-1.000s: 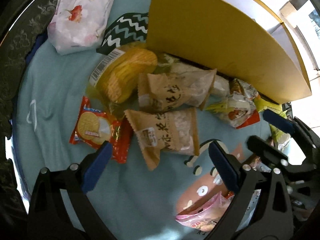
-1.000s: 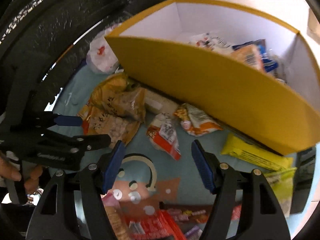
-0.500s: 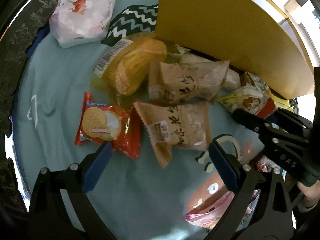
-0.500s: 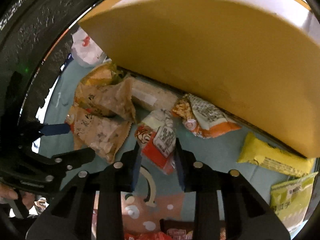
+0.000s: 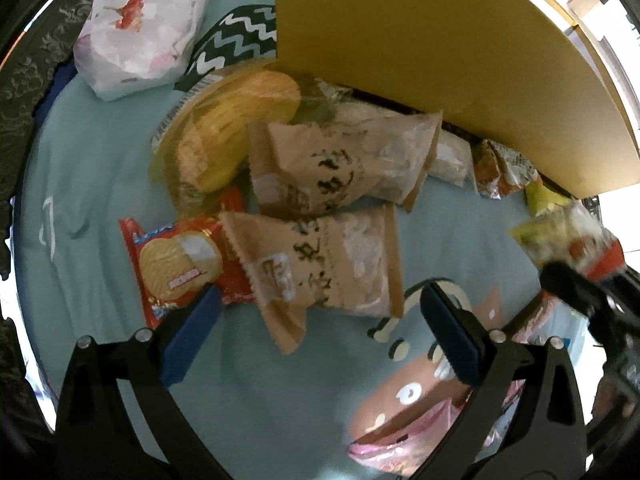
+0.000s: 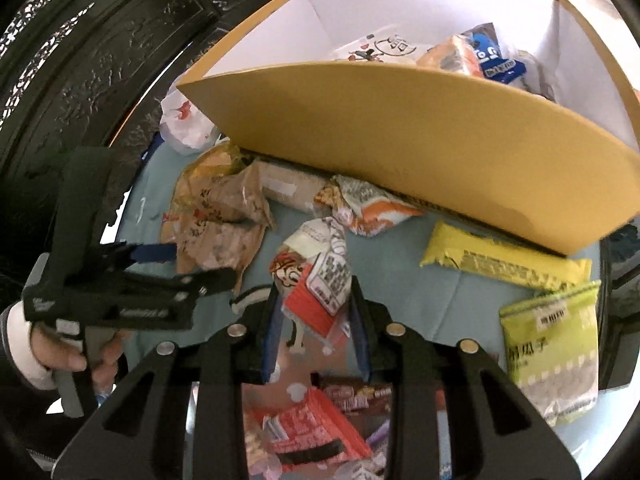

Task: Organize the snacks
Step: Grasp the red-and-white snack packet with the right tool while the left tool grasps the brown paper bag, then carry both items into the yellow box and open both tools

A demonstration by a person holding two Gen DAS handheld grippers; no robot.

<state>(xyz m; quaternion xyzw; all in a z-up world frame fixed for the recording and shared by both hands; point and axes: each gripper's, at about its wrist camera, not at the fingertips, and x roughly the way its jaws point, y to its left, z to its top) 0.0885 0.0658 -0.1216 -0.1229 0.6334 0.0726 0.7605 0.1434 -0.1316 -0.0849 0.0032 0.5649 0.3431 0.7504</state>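
1. Two grippers showing: the right gripper (image 6: 314,320) is pinching a red-and-white snack packet (image 6: 316,280), lifted off the blue cloth (image 6: 400,272), near side of the yellow box (image 6: 420,136)
2. Left gripper (image 5: 320,328) is hovering wide open, holding nothing, over a brown packet (image 5: 320,264)
3. Red biscuit packet (image 5: 180,260) is lying just left of it
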